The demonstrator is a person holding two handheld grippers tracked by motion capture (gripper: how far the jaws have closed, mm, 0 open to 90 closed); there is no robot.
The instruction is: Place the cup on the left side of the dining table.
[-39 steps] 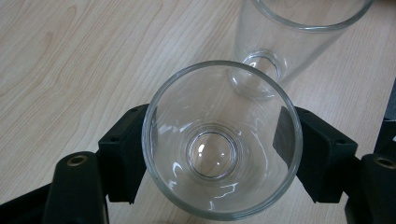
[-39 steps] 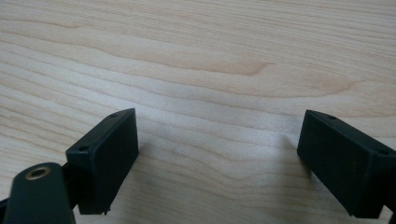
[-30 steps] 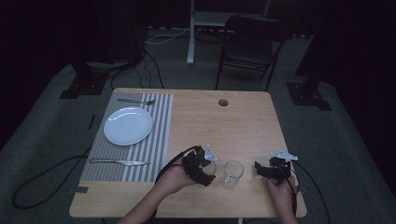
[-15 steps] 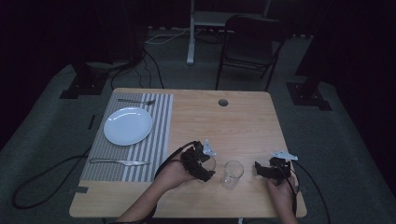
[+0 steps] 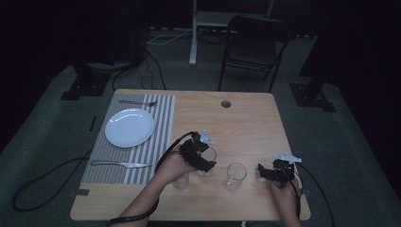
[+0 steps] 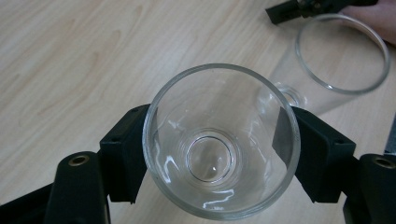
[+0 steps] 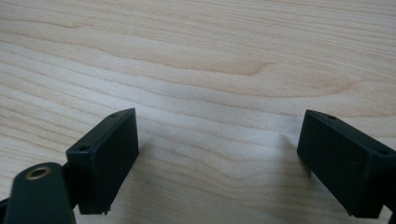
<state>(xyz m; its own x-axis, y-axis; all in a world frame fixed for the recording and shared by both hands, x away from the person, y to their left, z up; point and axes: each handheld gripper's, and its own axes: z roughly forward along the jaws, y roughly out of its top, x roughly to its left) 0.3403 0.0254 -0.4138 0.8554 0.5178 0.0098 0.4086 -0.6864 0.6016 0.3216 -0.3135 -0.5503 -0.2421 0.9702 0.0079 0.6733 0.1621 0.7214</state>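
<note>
The left gripper point(image 5: 204, 158) is clamping a clear drinking glass point(image 6: 220, 140), its two black jaws pressing against opposite sides of the glass wall. In the left gripper view the glass is showing its open mouth and round base, standing upright between the jaws. A second glass point(image 5: 235, 176) is standing on the wooden table point(image 5: 246, 123) at about 4 o'clock from the held glass, close beside it but apart. A third glass point(image 5: 181, 180) is sitting near the table's front edge, just under the person's left hand point(image 5: 177, 165).

The right gripper point(image 5: 270, 171) is resting at 3 o'clock from the second glass, near it, in the person's right hand point(image 5: 283, 189). Its jaws are standing wide apart over bare wood, with nothing between them.

A striped placemat point(image 5: 135, 139) is lying at 9 o'clock on the table, carrying a white plate point(image 5: 129, 127), a fork point(image 5: 137, 102) at the plate's 12 o'clock and a knife point(image 5: 120, 164) at its 6 o'clock.
</note>
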